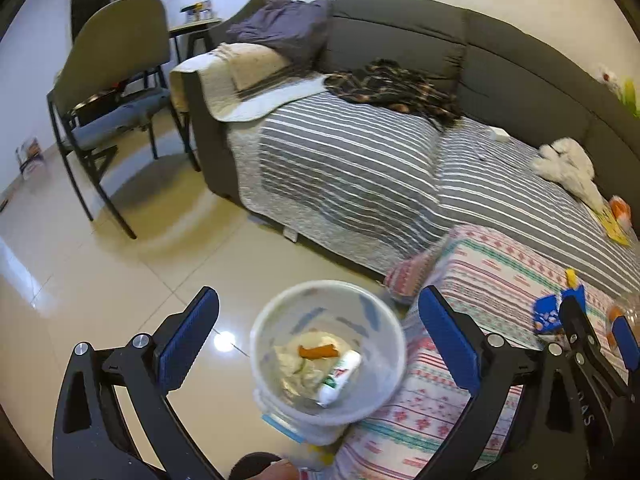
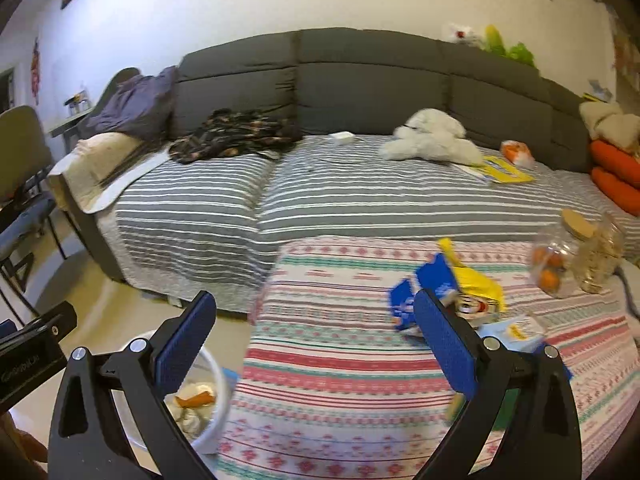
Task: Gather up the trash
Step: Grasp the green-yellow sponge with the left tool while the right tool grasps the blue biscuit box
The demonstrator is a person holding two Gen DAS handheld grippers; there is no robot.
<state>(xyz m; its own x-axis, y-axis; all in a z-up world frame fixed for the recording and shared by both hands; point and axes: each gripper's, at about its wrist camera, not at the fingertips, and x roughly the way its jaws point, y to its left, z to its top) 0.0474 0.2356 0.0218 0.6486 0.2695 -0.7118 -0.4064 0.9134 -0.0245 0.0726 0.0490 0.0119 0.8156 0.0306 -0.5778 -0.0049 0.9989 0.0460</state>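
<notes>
A translucent white bin [image 1: 258,360] stands on the tiled floor beside a pink patterned cover [image 2: 340,364]. Crumpled paper, an orange scrap [image 1: 318,351] and a white tube [image 1: 340,376] lie inside it. My left gripper [image 1: 319,296] hangs open above the bin with nothing between its fingers. My right gripper [image 2: 316,300] is open and empty over the patterned cover. Just beyond its right finger lie a blue wrapper [image 2: 434,276], a yellow wrapper [image 2: 480,284] and a small white and yellow packet [image 2: 516,330]. The bin's rim [image 2: 220,368] shows behind its left finger.
A grey sofa [image 2: 360,80] with a striped cover holds a dark garment [image 2: 236,132], a white plush toy [image 2: 432,136] and a yellow book [image 2: 504,170]. A cork-lidded jar [image 2: 576,232] and bagged oranges [image 2: 548,268] sit at the right. A chair [image 1: 116,64] stands on the floor at the left.
</notes>
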